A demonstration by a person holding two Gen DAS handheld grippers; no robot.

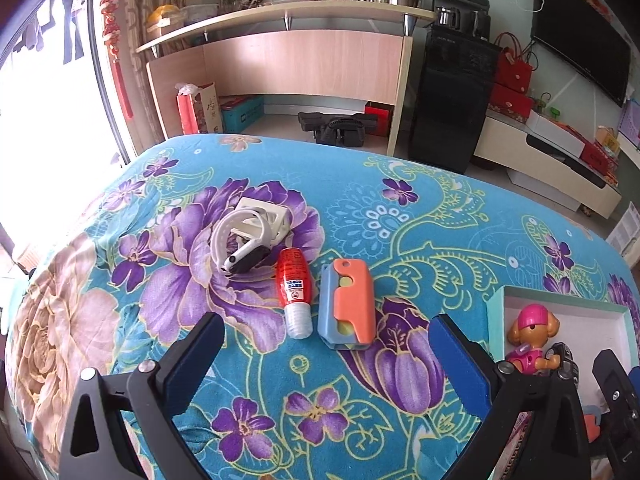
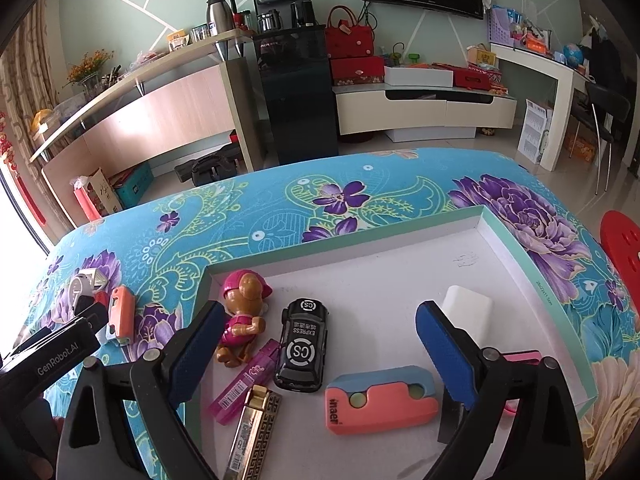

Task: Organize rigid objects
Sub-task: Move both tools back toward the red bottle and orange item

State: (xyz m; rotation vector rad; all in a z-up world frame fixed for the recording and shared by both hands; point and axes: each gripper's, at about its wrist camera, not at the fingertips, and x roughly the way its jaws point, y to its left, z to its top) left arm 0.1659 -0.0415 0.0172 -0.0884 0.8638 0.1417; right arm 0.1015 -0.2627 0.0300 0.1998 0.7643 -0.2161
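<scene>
In the left wrist view my left gripper (image 1: 326,344) is open and empty, just short of a red glue bottle (image 1: 295,289) and an orange-and-blue folding toy (image 1: 346,303) lying on the floral cloth. A white watch on a white block (image 1: 250,234) lies behind them. In the right wrist view my right gripper (image 2: 320,344) is open and empty above the shallow box (image 2: 516,240). In the box lie a pink pup figure (image 2: 242,316), a black toy car (image 2: 302,344), a pink tube (image 2: 244,388), a gold lighter (image 2: 254,432), a second orange-and-blue toy (image 2: 380,398) and a white block (image 2: 468,312).
The box's left corner (image 1: 496,308) sits right of my left gripper. The cloth-covered table (image 1: 400,220) drops off at its far edge. A red stool (image 2: 622,240) stands to the right. A desk, a black cabinet and a TV stand are beyond.
</scene>
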